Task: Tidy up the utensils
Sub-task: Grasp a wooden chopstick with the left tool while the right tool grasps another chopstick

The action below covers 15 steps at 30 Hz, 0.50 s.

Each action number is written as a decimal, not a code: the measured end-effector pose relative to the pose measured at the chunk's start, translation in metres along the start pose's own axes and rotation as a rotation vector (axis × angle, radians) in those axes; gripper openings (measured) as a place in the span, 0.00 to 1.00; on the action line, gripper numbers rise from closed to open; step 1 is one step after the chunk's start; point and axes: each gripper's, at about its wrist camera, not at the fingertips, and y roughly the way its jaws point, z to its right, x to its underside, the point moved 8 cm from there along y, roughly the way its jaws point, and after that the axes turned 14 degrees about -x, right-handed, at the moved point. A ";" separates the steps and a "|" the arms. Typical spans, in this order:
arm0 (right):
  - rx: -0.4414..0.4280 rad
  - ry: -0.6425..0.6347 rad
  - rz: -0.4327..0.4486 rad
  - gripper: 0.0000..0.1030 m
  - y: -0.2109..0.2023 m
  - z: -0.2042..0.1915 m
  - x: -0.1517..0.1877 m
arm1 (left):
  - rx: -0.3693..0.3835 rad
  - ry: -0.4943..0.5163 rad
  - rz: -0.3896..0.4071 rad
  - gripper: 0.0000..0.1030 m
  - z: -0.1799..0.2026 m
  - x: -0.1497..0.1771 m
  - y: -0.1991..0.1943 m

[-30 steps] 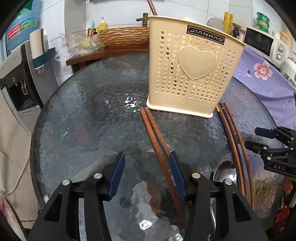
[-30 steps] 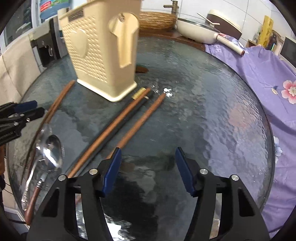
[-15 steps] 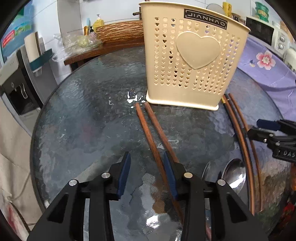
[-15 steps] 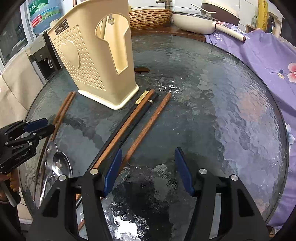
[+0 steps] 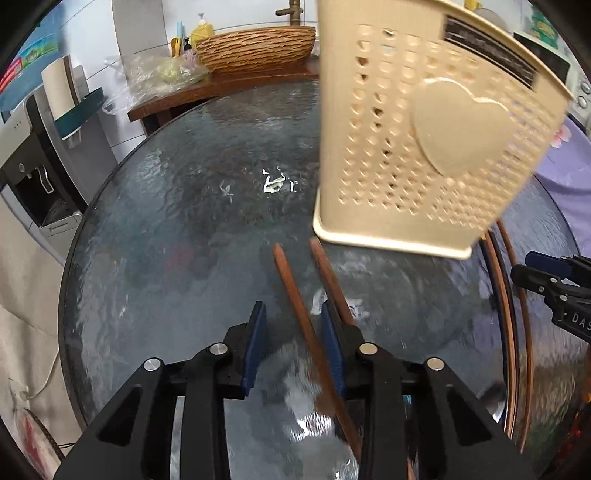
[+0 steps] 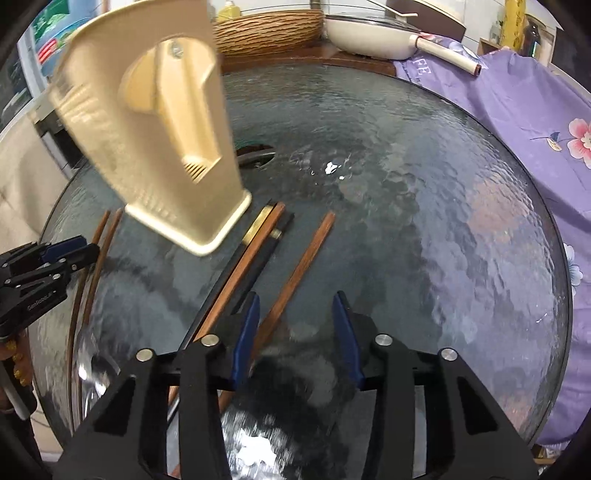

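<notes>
Both tongs had crept closer to the cream utensil holder (image 5: pixel 424 147) since the earlier frames, and their jaws had narrowed. We counted two brown chopsticks (image 5: pixel 299 314) on our left side of the holder, on the round glass table (image 5: pixel 166 240). On our right lay two black chopsticks with gold bands (image 6: pixel 258 254) and two more brown ones (image 6: pixel 299 269). Two spoons (image 6: pixel 92 365) rested between these groups, blurred. A wicker basket (image 5: pixel 255 46) and a white pan (image 6: pixel 373 35) stood behind the table, purple cloth (image 6: pixel 517 110) beside it. The holder stood upright, blocking the far ends of the sticks. Our left gripper (image 5: pixel 291 332) was closing, one brown chopstick between its blue pads, not yet pinched. Our right gripper (image 6: pixel 295 328) was closing likewise, a brown chopstick just inside its left pad.
</notes>
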 end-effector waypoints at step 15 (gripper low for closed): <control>0.068 0.037 0.027 0.12 0.011 0.020 -0.023 | -0.041 -0.060 -0.016 0.08 0.002 -0.017 0.010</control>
